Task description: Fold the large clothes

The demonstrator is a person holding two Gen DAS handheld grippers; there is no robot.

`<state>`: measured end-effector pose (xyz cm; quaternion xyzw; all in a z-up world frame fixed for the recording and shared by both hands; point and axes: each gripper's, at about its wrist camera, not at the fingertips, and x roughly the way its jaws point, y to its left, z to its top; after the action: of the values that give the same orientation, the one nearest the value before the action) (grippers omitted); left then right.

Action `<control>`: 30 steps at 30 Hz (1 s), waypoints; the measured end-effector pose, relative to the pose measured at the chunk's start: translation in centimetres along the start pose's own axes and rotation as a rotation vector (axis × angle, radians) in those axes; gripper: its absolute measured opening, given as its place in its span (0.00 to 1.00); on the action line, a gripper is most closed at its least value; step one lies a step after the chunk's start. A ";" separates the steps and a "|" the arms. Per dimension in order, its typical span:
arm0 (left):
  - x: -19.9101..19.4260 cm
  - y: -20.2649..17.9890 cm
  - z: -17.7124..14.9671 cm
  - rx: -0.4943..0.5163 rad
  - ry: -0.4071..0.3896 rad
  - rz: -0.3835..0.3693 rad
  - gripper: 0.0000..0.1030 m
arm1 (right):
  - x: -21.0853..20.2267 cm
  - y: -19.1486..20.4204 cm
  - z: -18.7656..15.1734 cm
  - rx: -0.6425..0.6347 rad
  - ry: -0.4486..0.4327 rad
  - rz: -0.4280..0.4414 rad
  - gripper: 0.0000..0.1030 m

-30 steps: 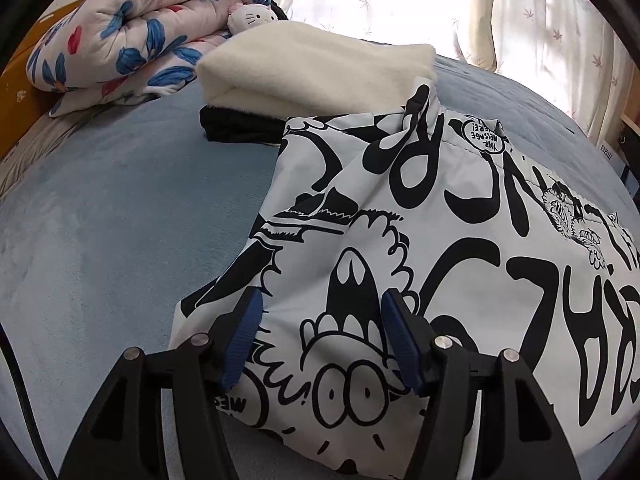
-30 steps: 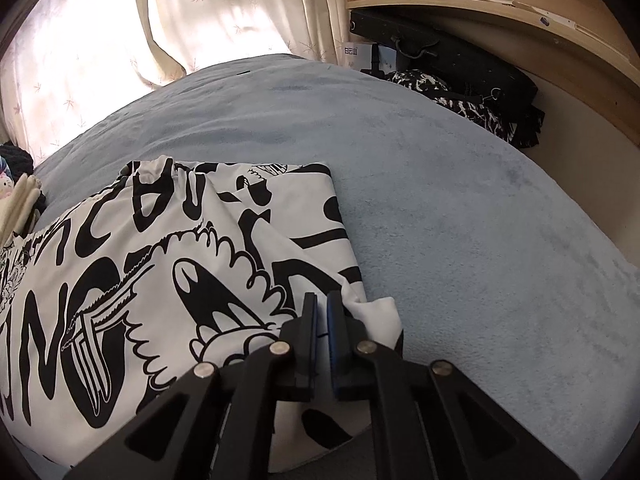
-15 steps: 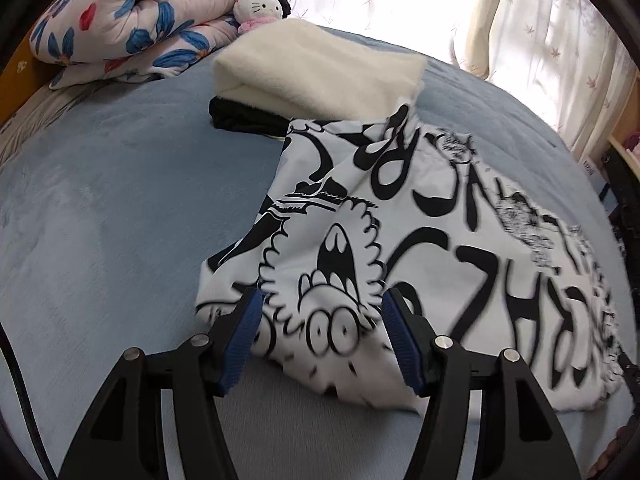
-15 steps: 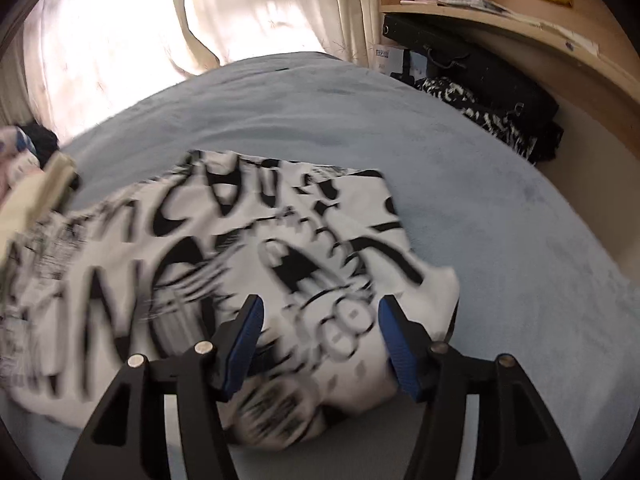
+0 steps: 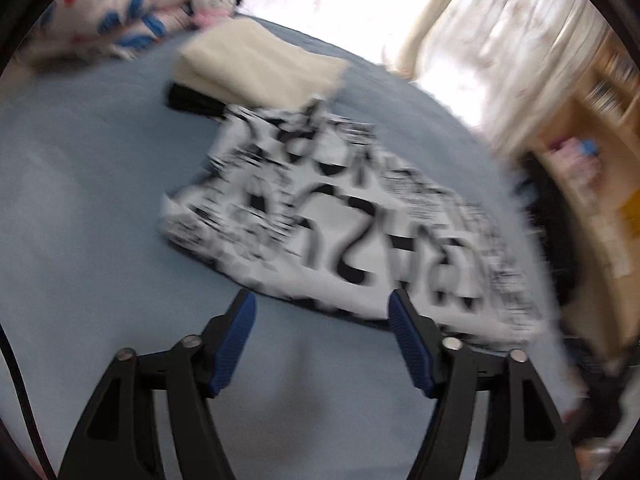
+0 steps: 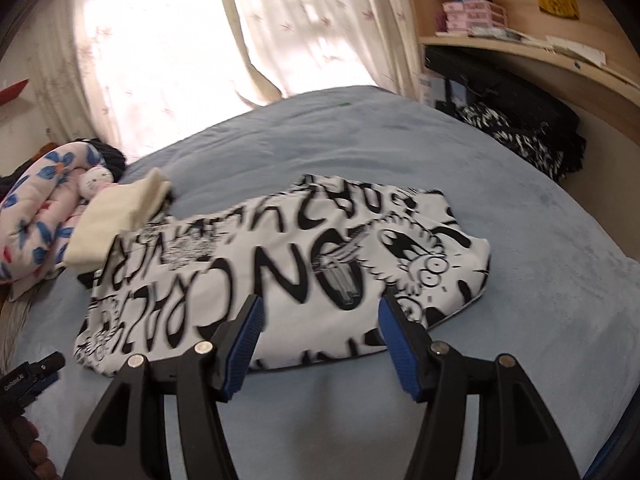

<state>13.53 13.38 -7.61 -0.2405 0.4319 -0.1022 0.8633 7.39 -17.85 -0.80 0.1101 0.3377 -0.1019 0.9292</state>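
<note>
White black-printed fabric garment [image 6: 280, 264] lies folded ahead of both hand-held grippers, left [image 5: 320, 344] and right [image 6: 320, 340], long axis crosswise; both have just opened, empty.

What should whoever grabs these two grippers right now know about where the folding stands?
Left gripper: open, empty, jaws just widened.
Right gripper: open, empty, just let go of the cloth.
The black-and-white printed garment lies folded on the blue bed, its far end against the cream folded stack.
Done: this fold is laid down and released.
Left: probably another fold, then stacking; the left view is too blurred to check edges.
</note>
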 end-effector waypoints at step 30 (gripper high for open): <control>14.8 7.9 8.0 -0.215 -0.068 -0.114 0.60 | 8.0 7.7 -2.9 -0.162 0.065 0.082 0.58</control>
<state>28.60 17.06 -17.83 -0.3591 0.3964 -0.0959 0.8395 13.64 -10.66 -7.12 0.0514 0.3701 -0.0324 0.9270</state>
